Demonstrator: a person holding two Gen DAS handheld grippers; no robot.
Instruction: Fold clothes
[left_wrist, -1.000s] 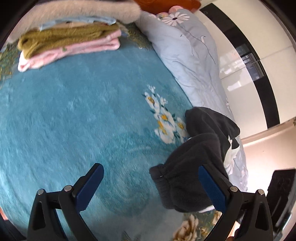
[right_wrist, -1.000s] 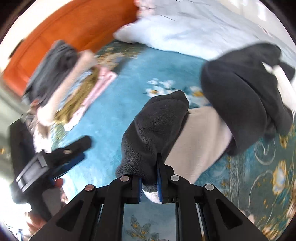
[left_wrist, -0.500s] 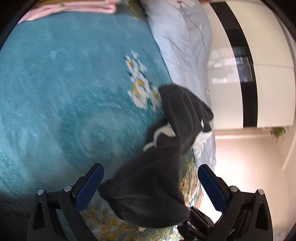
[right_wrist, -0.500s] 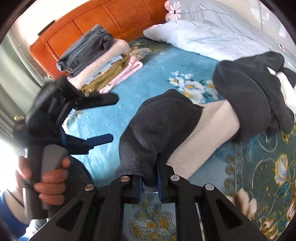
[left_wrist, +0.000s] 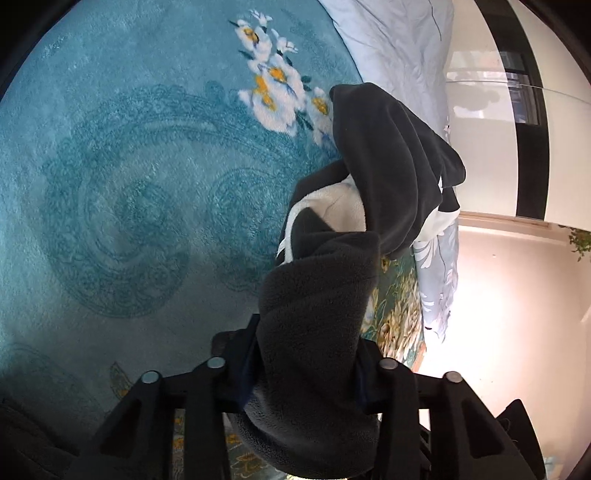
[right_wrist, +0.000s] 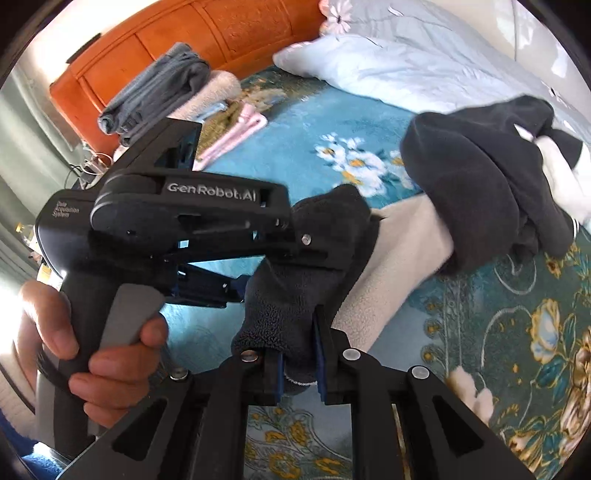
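A dark grey fleece garment (left_wrist: 391, 162) with a cream lining (right_wrist: 399, 266) lies bunched on the teal floral blanket (left_wrist: 129, 166). My left gripper (left_wrist: 306, 369) is shut on a raised end of the garment. In the right wrist view the left gripper (right_wrist: 295, 254) reaches in from the left, held by a hand (right_wrist: 107, 354), and clamps the same dark end. My right gripper (right_wrist: 299, 365) is shut on the garment's edge just below it. The rest of the garment (right_wrist: 480, 184) sits heaped at the right.
A stack of folded clothes (right_wrist: 177, 99) sits against the orange wooden headboard (right_wrist: 207, 40) at the back left. A pale blue duvet (right_wrist: 406, 62) runs along the far side. The bed edge and floor (left_wrist: 509, 295) lie to the right in the left wrist view.
My left gripper has moved over to the raised end of the garment and closed on it. My right gripper has kept its hold.
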